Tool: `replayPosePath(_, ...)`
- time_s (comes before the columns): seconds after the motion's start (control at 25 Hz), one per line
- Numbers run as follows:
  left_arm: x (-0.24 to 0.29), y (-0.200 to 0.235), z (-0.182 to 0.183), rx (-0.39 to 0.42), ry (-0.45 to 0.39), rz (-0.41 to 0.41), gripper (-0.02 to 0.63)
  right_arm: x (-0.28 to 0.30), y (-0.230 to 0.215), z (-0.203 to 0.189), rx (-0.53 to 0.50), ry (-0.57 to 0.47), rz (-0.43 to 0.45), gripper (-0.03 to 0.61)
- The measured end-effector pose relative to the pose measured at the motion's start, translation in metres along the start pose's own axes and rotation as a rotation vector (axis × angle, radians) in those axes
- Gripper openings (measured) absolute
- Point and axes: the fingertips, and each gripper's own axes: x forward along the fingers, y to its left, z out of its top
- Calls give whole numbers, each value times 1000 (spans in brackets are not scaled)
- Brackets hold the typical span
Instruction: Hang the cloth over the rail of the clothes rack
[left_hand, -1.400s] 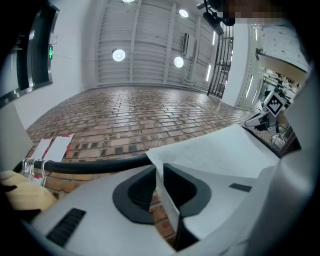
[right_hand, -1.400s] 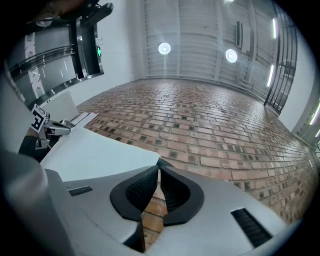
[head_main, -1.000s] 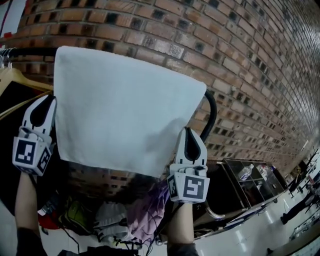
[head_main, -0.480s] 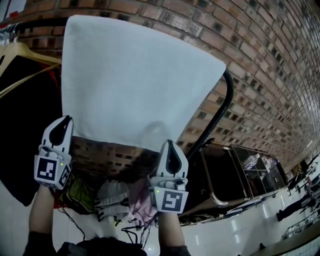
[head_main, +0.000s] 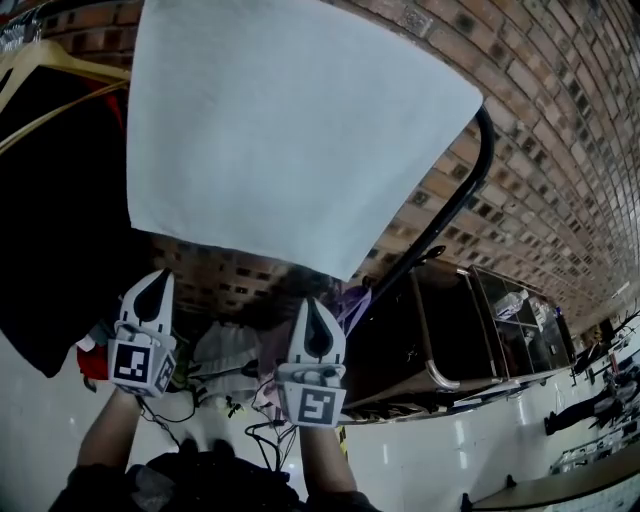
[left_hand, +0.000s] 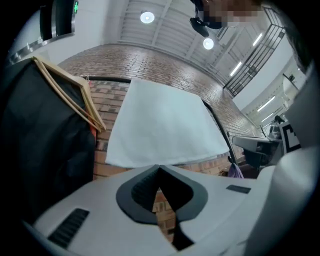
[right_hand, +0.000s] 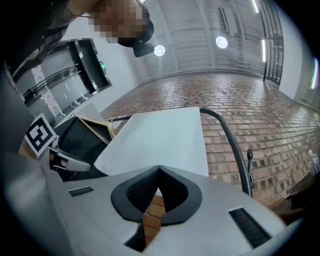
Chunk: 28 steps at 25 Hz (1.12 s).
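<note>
The white cloth (head_main: 290, 130) hangs over the black rail (head_main: 452, 200), apparently flat. The left gripper (head_main: 157, 280) and right gripper (head_main: 314, 308) sit below it, jaws together, empty. It looks light, soft and limp; grasp its lower corners.

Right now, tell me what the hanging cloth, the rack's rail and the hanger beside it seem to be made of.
Cloth: white fabric, perhaps cotton, matte; it drapes flat over the rail. The rail: likely metal tube with a black coating, smoothly bent, with a faint sheen. Hanger: seemingly wood, pale tan with a light finish.
</note>
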Motion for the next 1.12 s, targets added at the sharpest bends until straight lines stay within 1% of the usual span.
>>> replayPosePath(0.08,-6,-7,-20,-15,35,11,12,-10,5,-13,22,32,2,29)
replayPosePath(0.16,-12,-16,-36,-25,48,12,12,-20,9,-26,40,63,2,28)
replayPosePath(0.32,-20,-25,-52,-29,82,7,12,-37,17,-47,69,123,3,21)
replayPosePath(0.4,-23,-29,-55,-37,102,8,12,-43,20,-54,85,143,14,18)
replayPosePath(0.48,-26,-36,-60,-36,120,-13,12,-47,25,-58,94,159,30,18)
replayPosePath(0.64,-30,-51,-67,-32,149,-53,12,-51,34,-64,77,183,57,18)
replayPosePath(0.72,-31,-55,-67,-38,146,-60,12,-53,35,-69,61,203,54,18)
replayPosePath(0.8,-31,-56,-67,-49,141,-61,12,-55,35,-73,70,223,49,18)
replayPosePath(0.92,-33,-55,-67,-47,161,-69,12,-56,36,-75,82,242,50,18)
replayPosePath(1.12,-30,-52,-62,-52,158,-71,12,-52,29,-72,81,236,44,18)
